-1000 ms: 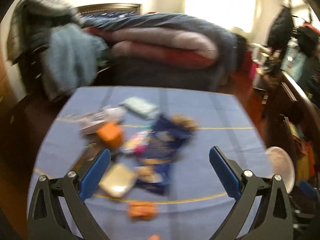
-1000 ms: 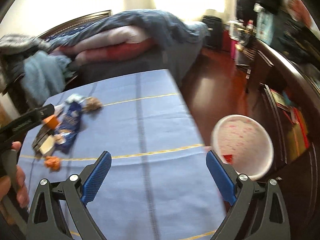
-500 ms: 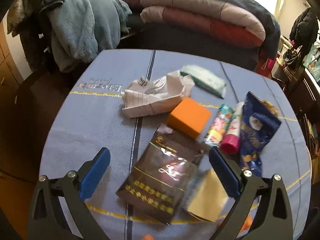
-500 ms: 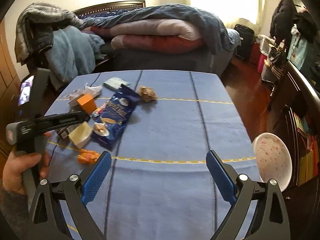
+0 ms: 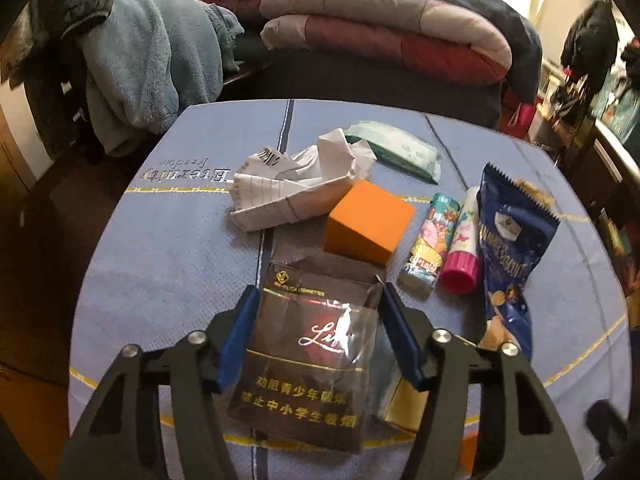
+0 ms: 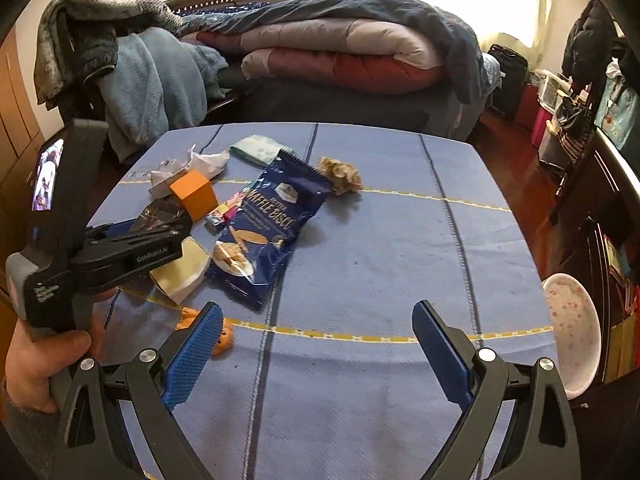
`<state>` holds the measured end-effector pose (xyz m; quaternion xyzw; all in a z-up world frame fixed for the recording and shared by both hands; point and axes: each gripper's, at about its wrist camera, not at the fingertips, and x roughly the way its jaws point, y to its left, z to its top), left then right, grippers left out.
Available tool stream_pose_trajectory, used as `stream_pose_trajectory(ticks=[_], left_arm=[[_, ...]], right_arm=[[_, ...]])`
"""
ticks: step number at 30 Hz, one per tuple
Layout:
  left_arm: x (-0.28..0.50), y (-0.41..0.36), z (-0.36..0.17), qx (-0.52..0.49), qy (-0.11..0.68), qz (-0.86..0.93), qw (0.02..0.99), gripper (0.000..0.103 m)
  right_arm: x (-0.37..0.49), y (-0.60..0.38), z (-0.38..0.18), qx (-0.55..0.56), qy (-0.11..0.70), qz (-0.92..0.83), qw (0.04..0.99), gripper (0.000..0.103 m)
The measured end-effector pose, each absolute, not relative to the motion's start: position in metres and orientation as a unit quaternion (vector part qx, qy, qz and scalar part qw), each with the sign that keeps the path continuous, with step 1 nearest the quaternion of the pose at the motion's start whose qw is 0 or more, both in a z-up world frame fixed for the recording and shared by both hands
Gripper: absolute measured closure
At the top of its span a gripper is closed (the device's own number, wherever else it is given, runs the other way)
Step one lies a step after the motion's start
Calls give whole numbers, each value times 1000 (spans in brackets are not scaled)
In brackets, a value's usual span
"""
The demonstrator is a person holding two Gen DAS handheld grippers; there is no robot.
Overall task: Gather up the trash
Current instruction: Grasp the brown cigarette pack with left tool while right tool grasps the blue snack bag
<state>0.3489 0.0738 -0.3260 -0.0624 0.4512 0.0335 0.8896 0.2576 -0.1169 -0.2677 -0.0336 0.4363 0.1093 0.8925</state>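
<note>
The left gripper [image 5: 316,332] has just been closing, its jaws now pressed on the dark pack [image 5: 308,352] lying on the table [image 5: 180,240], ready to lift (toward the bin [image 6: 572,344], presumably). Beyond, the right gripper [image 6: 316,344] hovers wide open, empty.

On the table [image 6: 380,248] the trash lies in a group at the left side. The crumpled paper [image 5: 296,188] is at the back, with the flat packet [image 5: 396,152] behind it. The box [image 5: 366,226] is just before the paper. The two tubes [image 5: 440,244] lie between the box and the biscuit bag [image 6: 268,232]. The bowl [image 6: 572,332] is beyond the table's right edge.
</note>
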Motion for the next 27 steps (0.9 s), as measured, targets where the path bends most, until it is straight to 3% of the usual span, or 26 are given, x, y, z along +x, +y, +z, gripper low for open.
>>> stream_pose_trajectory(ticks=[16, 22, 25, 27], left_arm=[[319, 131, -295, -139, 391, 61, 908, 45], [319, 136, -295, -143, 389, 55, 908, 45], [318, 135, -295, -146, 389, 50, 908, 45], [317, 132, -293, -148, 388, 44, 909, 45]], right_arm=[[330, -78, -306, 36, 487, 112, 865, 8], [335, -70, -311, 5, 496, 88, 864, 38], [331, -72, -308, -3, 494, 88, 865, 58], [328, -79, -306, -4, 488, 84, 869, 81]])
